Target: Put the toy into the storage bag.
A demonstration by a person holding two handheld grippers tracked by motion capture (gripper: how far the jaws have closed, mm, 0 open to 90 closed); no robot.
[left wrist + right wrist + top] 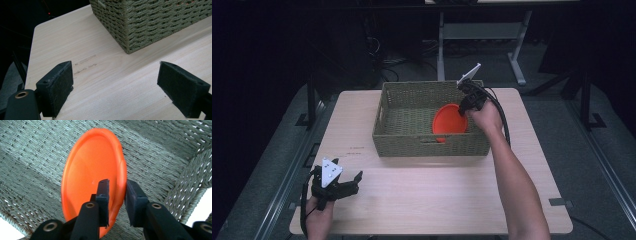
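An orange plate stands on edge inside the green woven basket, leaning near its right end. My right gripper reaches down into the basket from the right. In the right gripper view its jaws straddle the rim of the plate, one inside the dish and one behind it. A gap shows at the inner pad, so my right gripper is open around the rim. My left gripper rests low at the table's front left corner. There my left gripper is open wide, with bare wood between the pads.
The basket sits at the middle back of the light wooden table. The person's right forearm crosses the table's right half. Dark floor and a grey table frame lie beyond the far edge.
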